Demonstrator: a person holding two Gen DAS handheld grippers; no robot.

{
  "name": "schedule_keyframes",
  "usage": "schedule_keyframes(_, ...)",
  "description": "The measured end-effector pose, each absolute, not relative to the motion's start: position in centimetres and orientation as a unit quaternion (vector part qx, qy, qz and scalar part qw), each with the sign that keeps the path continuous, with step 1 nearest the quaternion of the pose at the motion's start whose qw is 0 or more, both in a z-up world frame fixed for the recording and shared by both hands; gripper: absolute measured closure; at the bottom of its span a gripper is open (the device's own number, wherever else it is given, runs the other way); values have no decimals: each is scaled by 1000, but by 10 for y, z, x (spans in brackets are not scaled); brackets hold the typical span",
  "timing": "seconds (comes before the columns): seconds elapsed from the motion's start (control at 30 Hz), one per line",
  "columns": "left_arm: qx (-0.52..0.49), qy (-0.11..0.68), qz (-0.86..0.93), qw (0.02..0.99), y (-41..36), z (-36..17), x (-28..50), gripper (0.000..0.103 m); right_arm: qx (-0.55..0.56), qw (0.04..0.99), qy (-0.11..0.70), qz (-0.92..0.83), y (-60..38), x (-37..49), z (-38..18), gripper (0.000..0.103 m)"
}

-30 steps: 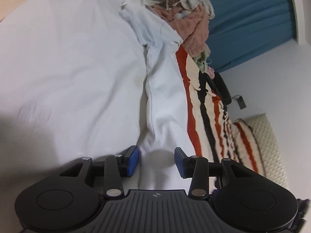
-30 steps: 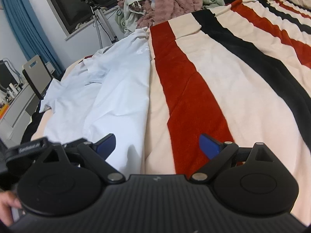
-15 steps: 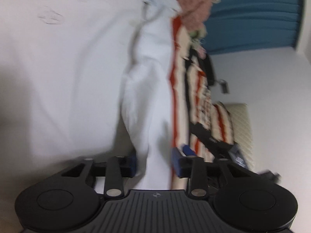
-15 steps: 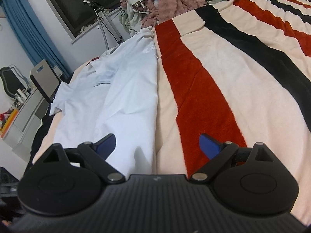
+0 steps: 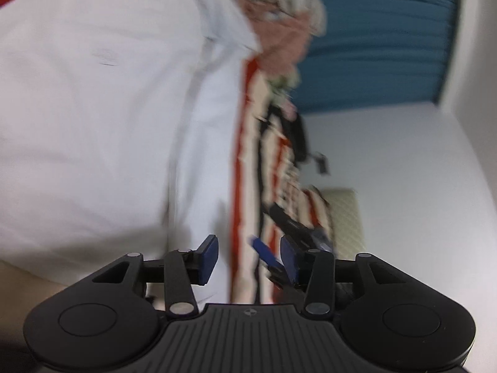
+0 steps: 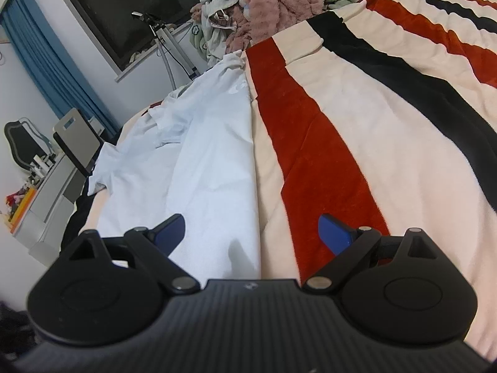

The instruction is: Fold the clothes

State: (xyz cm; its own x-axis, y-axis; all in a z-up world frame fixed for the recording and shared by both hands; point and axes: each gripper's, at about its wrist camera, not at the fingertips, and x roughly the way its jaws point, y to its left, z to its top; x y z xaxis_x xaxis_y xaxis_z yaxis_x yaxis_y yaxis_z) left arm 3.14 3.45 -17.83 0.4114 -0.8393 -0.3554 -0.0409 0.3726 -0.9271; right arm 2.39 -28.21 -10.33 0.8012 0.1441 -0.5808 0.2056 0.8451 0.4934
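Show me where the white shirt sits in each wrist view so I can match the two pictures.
Left wrist view: the white shirt fills the left and centre, blurred, its long edge running down toward the claw.
Right wrist view: the white shirt lies left of centre, spread along the striped blanket's left side.
Shared landmark: the pink and grey clothes pile at the shirt's far end.

No text, number or brand name can be read in either view. The white shirt [image 5: 93,108] bears a small mark near its chest, too blurred to make out.
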Motion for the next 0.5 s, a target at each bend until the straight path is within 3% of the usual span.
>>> schedule_keyframes(0.27,-428,511,-244,704,9,-199,49,51,276,906,321,-18,-280,23,-105,9)
schedule_keyframes(0.33,-395,520,-258,712,-4,-195,52,55,272,907,321,-16,-278,23,-105,9)
schedule_keyframes(0.37,-378,523,-264,716,-10,-191,55,63,270,908,321,-15,-276,22,-105,9)
schedule_keyframes(0.4,-362,525,-268,722,-16,-188,58,84,267,909,320,-14,-275,21,-104,9)
schedule_keyframes(0.43,-347,527,-271,727,-22,-184,60,99,264,910,319,-13,-274,21,-104,9)
schedule_keyframes(0.5,-314,511,-264,755,-28,-171,53,101,250,916,315,-13,-270,19,-101,9)
